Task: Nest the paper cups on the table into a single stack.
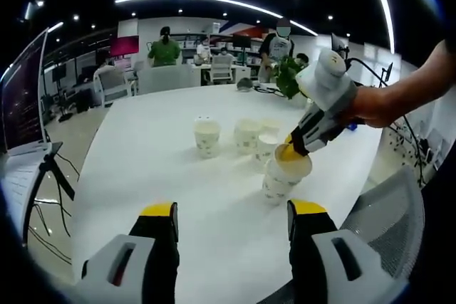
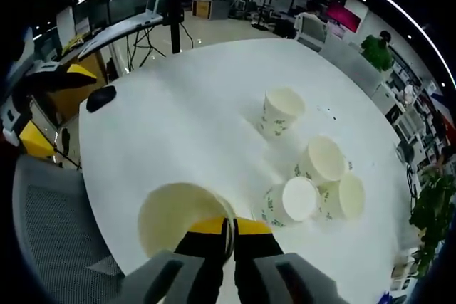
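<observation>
A paper cup (image 2: 178, 222) is pinched by its rim between the pressed-together jaws of the right gripper (image 2: 229, 236); in the left gripper view the same gripper (image 1: 299, 144) is seen holding that cup (image 1: 293, 164) directly above, and apparently partly seated in, another cup (image 1: 276, 186) standing near the right edge of the white round table (image 1: 142, 176). The step in hand is judged to be the nesting of this held cup into the one beneath it, so a short stack is being started there. The left gripper (image 1: 231, 229) is held low at the near edge of the table with its jaws spread and nothing between them. Four loose cups are seen in the right gripper view: a lone cup (image 2: 280, 110) set a little apart, and a cluster of three (image 2: 318, 186) close together, whether touching cannot be told. For the next move, a release of the rim once the held cup sits straight is called for, and then one of the loose cups would have to be taken by its rim and brought over the stack.
</observation>
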Demonstrator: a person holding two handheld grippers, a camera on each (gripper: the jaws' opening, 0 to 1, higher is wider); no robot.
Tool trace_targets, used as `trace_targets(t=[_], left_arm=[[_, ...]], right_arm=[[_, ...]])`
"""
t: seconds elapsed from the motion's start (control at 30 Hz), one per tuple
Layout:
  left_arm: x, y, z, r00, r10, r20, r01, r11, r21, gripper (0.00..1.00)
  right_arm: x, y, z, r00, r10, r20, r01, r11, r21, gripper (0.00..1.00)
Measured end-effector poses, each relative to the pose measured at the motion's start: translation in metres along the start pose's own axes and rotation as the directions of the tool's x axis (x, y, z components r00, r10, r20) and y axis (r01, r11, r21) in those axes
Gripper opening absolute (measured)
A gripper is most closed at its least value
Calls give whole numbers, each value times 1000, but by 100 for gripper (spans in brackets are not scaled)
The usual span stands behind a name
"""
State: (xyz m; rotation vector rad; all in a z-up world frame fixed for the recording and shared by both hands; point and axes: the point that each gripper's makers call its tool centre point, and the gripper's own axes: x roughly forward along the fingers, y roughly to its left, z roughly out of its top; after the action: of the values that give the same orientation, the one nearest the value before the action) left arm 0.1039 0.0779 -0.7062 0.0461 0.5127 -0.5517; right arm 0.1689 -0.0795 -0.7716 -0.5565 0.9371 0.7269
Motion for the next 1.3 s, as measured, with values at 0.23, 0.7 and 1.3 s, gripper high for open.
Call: trace_targets(t=[0.23,0.7,1.3], left_arm=[[-1,-2,1,1000,0,0,0,1000,0,61],[-2,-4,2,1000,-1,-4,1,1000,0,61],[2,-5,-2,1000,-8,-12,8,1000,9,61]], right_arm=[[2,-1,1,1000,2,0,-2,1000,-1,0],[-2,-5,2,1000,-6,10,6,1000,-2,3],[-9,-17,5,999,-24,47,23,1000,10,7]])
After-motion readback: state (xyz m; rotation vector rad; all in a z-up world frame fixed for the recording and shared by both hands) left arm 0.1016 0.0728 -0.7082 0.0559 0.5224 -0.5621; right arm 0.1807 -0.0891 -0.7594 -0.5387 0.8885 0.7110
